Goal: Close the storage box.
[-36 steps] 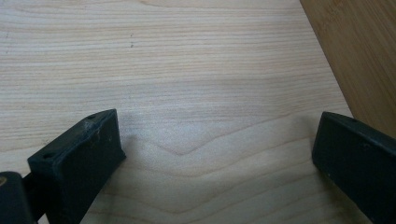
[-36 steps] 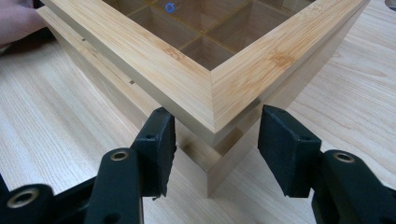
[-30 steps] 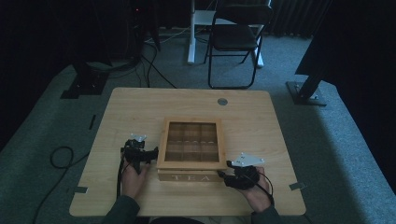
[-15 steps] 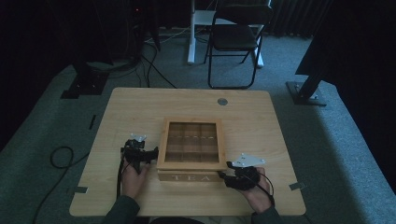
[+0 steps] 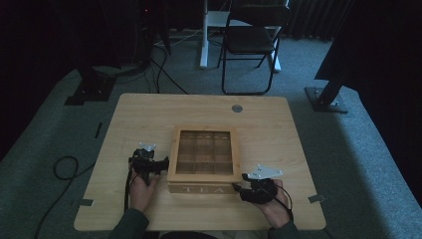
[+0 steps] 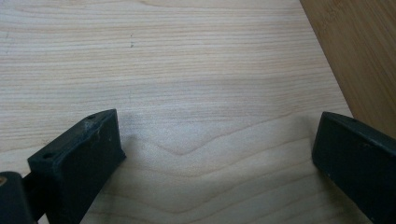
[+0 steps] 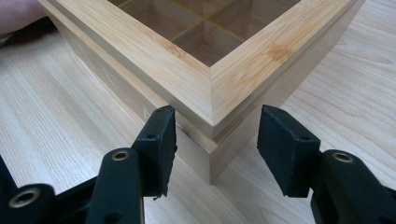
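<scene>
Tea box [image 5: 204,160] seated mid-worktop [image 5: 298,149], lid shut, not yet lifted. Right gripper [image 7: 217,144] set at near right corner, jaws part-open, corner between, no contact seen. Left gripper [image 6: 215,154] beside left wall, jaws wide, nothing held.

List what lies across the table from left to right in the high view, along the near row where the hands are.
Left black two-jaw gripper held in the person's left hand → square wooden tea box with a windowed lid → right black two-jaw gripper with its grey three-cornered plate, at the box's near right corner, held in the right hand.
</scene>
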Demonstrator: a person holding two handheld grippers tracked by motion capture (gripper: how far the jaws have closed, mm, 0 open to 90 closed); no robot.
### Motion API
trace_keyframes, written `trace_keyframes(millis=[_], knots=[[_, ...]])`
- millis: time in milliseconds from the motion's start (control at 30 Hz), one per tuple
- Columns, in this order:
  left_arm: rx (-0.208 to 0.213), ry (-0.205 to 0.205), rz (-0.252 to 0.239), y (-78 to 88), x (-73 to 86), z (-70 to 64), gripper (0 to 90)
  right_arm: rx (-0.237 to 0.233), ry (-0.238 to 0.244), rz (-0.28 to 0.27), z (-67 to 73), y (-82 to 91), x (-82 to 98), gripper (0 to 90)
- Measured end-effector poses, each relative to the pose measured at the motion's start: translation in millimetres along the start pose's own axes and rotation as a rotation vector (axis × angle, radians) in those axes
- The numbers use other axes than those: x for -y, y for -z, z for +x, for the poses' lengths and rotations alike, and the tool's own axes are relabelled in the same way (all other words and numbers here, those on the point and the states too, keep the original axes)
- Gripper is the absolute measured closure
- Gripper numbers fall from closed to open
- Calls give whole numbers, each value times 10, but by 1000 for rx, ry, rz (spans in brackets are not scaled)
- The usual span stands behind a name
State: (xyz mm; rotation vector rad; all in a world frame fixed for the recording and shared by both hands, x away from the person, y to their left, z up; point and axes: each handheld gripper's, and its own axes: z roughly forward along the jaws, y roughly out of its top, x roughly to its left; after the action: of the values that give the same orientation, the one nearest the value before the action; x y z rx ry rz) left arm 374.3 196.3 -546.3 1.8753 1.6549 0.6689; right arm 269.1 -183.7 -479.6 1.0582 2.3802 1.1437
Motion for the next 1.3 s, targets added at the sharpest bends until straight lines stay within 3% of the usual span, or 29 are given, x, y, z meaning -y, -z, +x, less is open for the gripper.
trace_keyframes(millis=[1300], knots=[[0, 0, 0, 0, 1, 0, 16, -16, -18, 34, 0, -71, 79, 484]])
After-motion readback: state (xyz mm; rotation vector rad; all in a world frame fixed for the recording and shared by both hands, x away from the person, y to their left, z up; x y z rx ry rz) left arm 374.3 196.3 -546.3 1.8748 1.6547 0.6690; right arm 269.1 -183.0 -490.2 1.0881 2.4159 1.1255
